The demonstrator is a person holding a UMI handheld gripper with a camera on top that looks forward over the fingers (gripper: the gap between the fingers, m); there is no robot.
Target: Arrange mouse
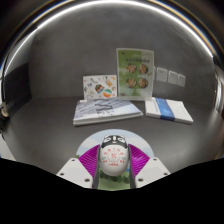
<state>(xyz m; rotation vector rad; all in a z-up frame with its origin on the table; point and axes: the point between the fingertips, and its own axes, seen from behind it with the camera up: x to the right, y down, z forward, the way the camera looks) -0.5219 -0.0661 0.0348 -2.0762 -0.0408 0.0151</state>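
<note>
A white mouse with red print on its shell and a black front end sits between my two fingers. Both purple pads press against its sides, so my gripper is shut on the mouse. The mouse is held above the grey table; its underside is hidden. Something green shows just beneath it between the fingers.
Beyond the fingers a stack of booklets lies on the table, with a white and blue book to its right. Two leaflets stand against the back wall, and wall sockets are to their right.
</note>
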